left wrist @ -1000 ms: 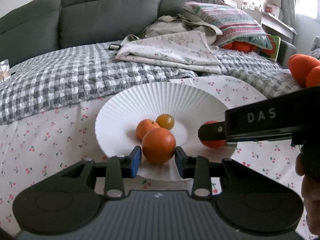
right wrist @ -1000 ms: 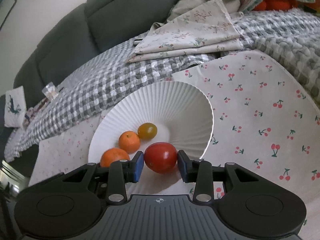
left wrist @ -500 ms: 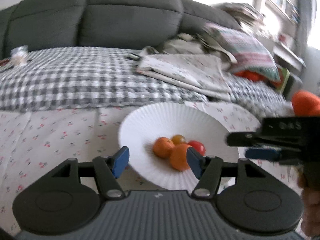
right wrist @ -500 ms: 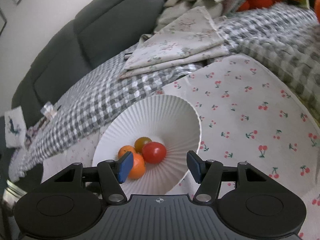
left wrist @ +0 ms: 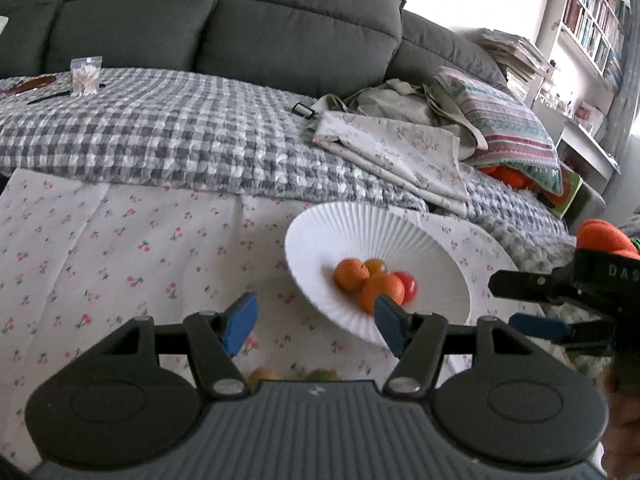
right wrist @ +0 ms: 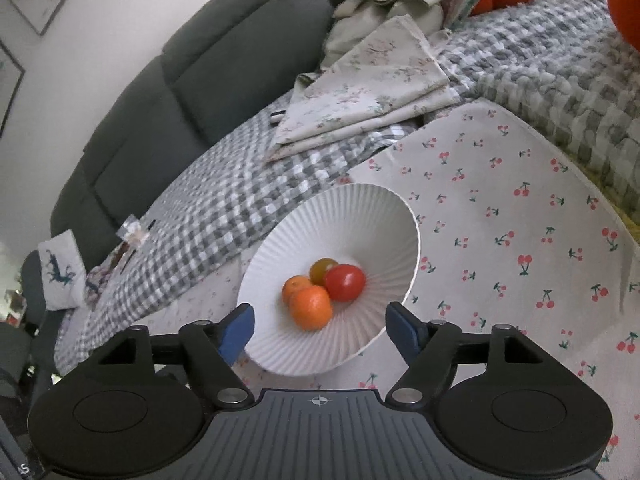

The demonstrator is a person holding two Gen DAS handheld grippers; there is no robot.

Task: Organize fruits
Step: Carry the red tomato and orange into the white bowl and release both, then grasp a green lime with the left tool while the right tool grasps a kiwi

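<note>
Hovering over a cherry-print cloth (left wrist: 120, 248), the left gripper (left wrist: 316, 322) is spreading its blue-padded fingers (left wrist: 240, 320) wide, with nothing between them. Seen from the left wrist, the white ribbed bowl (left wrist: 436, 264) is sitting beyond and to the right of the fingers, its near rim passing behind the right pad. Four fruits are huddling in its centre: a large orange (left wrist: 380, 290), a smaller orange (left wrist: 350, 274), a yellowish tomato (left wrist: 376, 266) and a red tomato (left wrist: 408, 284), all clear of the pads. Two more small fruits (left wrist: 264, 376) are peeking out just above the gripper body, on the cloth. At the right edge the right gripper (left wrist: 528, 306) is reaching in, one finger above the other.

Looking from the right wrist, the right gripper (right wrist: 318, 326) is holding its fingers (right wrist: 402, 330) apart and empty, its jaws having just been opening. The bowl (right wrist: 360, 220) is lying straight ahead, its near rim spanning the gap between the pads. The large orange (right wrist: 311, 307) is resting nearest, the red tomato (right wrist: 345, 282) just behind and to its right, the yellowish tomato (right wrist: 322, 270) and smaller orange (right wrist: 294, 286) farther in. None is touching the fingers.
</note>
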